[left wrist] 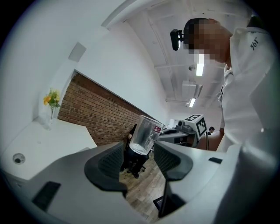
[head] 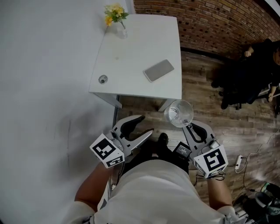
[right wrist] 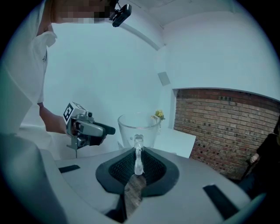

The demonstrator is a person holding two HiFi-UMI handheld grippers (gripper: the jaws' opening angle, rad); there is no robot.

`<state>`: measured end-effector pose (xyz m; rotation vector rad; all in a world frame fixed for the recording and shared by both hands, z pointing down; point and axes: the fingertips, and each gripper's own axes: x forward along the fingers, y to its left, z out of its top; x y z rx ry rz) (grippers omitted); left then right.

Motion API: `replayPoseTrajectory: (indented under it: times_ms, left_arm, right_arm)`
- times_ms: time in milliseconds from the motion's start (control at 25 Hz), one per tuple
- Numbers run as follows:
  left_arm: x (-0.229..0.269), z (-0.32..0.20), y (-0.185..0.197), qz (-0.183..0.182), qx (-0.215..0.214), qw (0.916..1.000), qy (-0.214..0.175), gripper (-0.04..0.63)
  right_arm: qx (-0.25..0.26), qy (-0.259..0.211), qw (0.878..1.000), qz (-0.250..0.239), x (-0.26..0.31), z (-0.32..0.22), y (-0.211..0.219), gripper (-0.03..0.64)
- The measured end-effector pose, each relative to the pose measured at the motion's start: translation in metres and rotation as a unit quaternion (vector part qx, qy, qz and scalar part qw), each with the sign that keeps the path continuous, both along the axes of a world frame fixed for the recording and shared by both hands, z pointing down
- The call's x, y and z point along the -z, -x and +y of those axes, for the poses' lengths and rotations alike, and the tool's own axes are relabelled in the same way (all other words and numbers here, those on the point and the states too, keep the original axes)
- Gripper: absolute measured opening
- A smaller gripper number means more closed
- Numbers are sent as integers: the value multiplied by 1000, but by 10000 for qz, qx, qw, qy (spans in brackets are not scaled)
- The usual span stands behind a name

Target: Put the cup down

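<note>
The glass cup (head: 179, 113) is held in the air by the right gripper (head: 189, 127), over the wood floor (head: 210, 118), just near of the white table's (head: 140, 48) near right corner. It isn't on the table.

In the right gripper view the jaws are seen closed on the cup's handle (right wrist: 138, 154), w/ the cup upright beyond them. That pinch can't be made out from the head view.

The left gripper (head: 145, 124) is seen w/ jaws apart. In the left gripper view nothing is pressed by its pads. The cup (left wrist: 146, 134) is only seen beyond the gap, tilted in that view.

Only in the head view is the tabletop shown in full: a phone (head: 158, 70) at centre right and flowers (head: 114, 13) at the far left corner. A person in black (head: 245, 74) is seen at far right.
</note>
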<state>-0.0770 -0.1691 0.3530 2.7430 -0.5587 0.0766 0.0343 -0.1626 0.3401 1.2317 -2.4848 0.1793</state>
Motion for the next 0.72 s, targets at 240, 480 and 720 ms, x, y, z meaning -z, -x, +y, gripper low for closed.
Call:
replayPoseTrajectory:
  times_ms: [240, 480, 720]
  left_arm:
    - [-6, 6, -12, -1, 32, 10000, -34, 218]
    - [-4, 8, -26, -90, -60, 9997, -198, 252]
    - [-8, -21, -46, -108, -231, 9996, -98, 259]
  right_arm:
    - [289, 37, 9995, 104, -6, -2, -2, 35]
    - [501, 101, 9986, 160, -11, -2, -3, 35]
    - [519, 267, 9982, 146, -17, -30, -11, 35]
